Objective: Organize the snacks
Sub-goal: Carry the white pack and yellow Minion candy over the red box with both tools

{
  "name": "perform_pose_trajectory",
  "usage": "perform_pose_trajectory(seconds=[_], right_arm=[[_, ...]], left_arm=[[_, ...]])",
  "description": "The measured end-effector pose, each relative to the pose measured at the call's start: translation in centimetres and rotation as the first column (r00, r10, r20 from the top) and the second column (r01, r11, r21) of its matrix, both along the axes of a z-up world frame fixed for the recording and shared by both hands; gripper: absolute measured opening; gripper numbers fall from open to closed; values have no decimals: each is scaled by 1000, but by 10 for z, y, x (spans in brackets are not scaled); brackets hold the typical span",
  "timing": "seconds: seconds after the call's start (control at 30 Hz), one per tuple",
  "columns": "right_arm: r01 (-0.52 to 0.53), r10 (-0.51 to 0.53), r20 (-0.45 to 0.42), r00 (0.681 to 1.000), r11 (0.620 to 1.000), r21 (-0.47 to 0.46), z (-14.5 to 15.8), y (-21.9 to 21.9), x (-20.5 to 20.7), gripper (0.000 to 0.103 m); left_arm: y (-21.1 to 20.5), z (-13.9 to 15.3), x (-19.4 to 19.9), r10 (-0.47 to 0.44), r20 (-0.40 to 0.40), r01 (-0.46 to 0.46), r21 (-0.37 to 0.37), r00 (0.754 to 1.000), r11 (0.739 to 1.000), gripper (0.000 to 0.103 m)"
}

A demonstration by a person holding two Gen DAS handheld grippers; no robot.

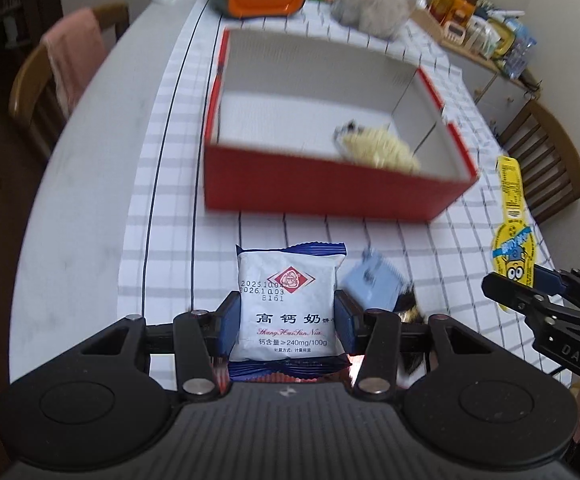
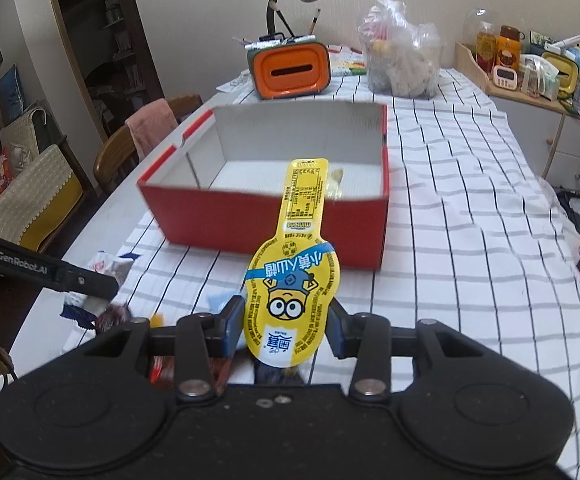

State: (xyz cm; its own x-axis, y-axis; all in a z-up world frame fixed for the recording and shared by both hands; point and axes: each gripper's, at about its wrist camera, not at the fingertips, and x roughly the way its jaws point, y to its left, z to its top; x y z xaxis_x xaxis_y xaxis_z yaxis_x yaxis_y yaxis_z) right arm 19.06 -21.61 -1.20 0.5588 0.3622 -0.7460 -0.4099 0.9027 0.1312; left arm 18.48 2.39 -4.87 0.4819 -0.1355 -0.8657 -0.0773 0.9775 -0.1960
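Blue-padded fingers [image 1: 229,322] of the left gripper [image 1: 286,322] pinching a white biscuit packet [image 1: 286,304] by its 2 side edges; blue crimped ends of the wrapper showing above and below the pads. Long axis of the packet running straight away from the camera, printed face up, text upright, far end aimed at the red box [image 1: 330,188]. Packet raised off the checked tablecloth [image 1: 178,184], just short of the box's near wall.

Fingers [image 2: 234,326] of the right gripper [image 2: 286,330] pressed on the round lower part of a yellow Minions snack packet [image 2: 292,292]. Long axis likewise pointing away, narrow neck reaching up over the near wall of the box, print upside down to the camera. Same packet and gripper [image 1: 530,292] visible at the right edge of the left wrist view, only partly in frame.

Inside the box, 1 pale yellow snack [image 1: 378,148], blurred, near the divider; in the right wrist view mostly hidden behind the yellow packet. Beside the biscuit packet, a light blue wrapper [image 1: 370,280], smeared, kind unclear. More loose wrappers [image 2: 106,312] on the cloth, half hidden by the left gripper's arm [image 2: 50,274].

Both grippers tilted steeply down toward the table, side by side, aimed at the box. Beyond it, an orange case [image 2: 288,68] and a clear plastic bag [image 2: 402,60].
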Motion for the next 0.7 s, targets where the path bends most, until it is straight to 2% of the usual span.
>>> perform_pose_trajectory(seconds=[0.33, 0.7], right_arm=[[-18, 18, 24, 1000, 1000, 0, 21, 7, 74, 41], [-68, 67, -32, 997, 997, -43, 5, 28, 148, 41]], left_arm=[[-16, 27, 62, -21, 88, 12, 102, 996, 995, 47], [-20, 10, 126, -33, 71, 16, 224, 997, 975, 47]])
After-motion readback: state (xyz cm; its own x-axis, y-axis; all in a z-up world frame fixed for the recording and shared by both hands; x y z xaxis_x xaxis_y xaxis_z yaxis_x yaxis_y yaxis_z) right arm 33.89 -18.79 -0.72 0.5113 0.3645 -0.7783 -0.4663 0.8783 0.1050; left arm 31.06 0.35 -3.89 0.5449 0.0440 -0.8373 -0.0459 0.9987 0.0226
